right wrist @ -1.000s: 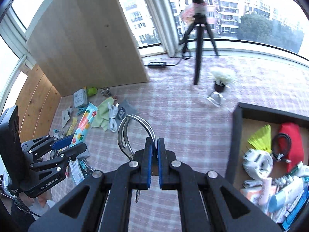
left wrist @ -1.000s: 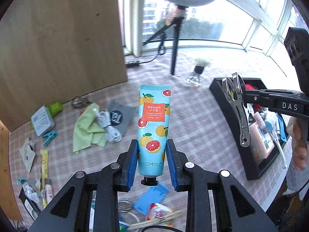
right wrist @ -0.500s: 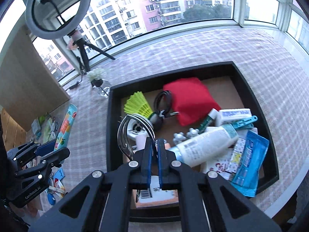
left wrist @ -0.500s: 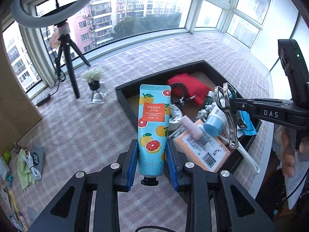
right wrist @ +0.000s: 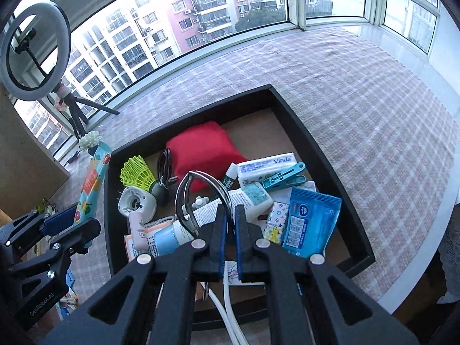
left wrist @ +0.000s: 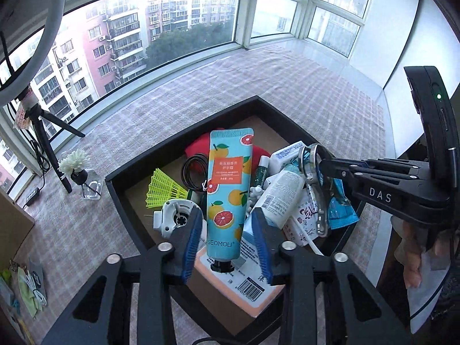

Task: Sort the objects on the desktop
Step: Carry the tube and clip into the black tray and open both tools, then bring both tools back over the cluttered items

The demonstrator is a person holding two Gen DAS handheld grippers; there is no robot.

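Over the black tray (left wrist: 120,198) on the desk, the left claw (left wrist: 227,241) has just been opening; its blue pads stand clear of the "SEOMOU" hand cream tube (left wrist: 228,192) between them. "Vinda" tissues (right wrist: 266,165) lie inside. Right claw (right wrist: 228,231), marked "DAS", has eased slightly yet pinches a metal clip (right wrist: 198,198).

Inside the tray (right wrist: 330,155): cushion (right wrist: 205,146) at the back, shuttlecock (right wrist: 136,172) to its left, wipes packet (right wrist: 312,221) in front right.
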